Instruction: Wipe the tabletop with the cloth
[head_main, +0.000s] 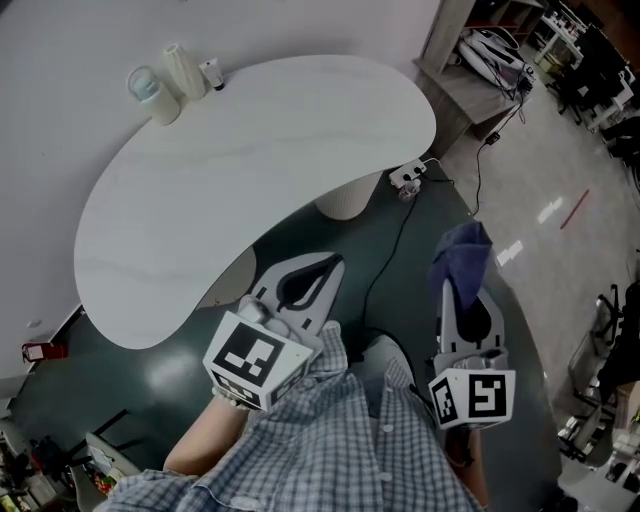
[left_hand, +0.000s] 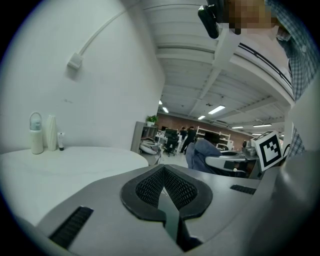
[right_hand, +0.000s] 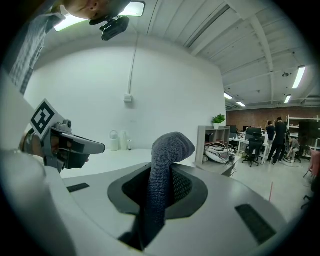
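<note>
The white kidney-shaped tabletop (head_main: 250, 150) lies ahead and to the left, bare except at its far left corner. A blue-grey cloth (head_main: 462, 255) sticks up out of my right gripper (head_main: 463, 288), which is shut on it and is held over the dark floor, to the right of the table and apart from it. In the right gripper view the cloth (right_hand: 167, 150) stands up between the jaws and bends over at the top. My left gripper (head_main: 332, 266) hovers just off the table's near edge, its jaws shut with nothing in them (left_hand: 163, 170).
Two pale bottles and a small tube (head_main: 168, 78) stand at the table's far left corner. The table's pedestal (head_main: 345, 200), a power strip (head_main: 406, 180) and a black cable lie on the floor. A shelf unit (head_main: 470, 90) stands at the back right.
</note>
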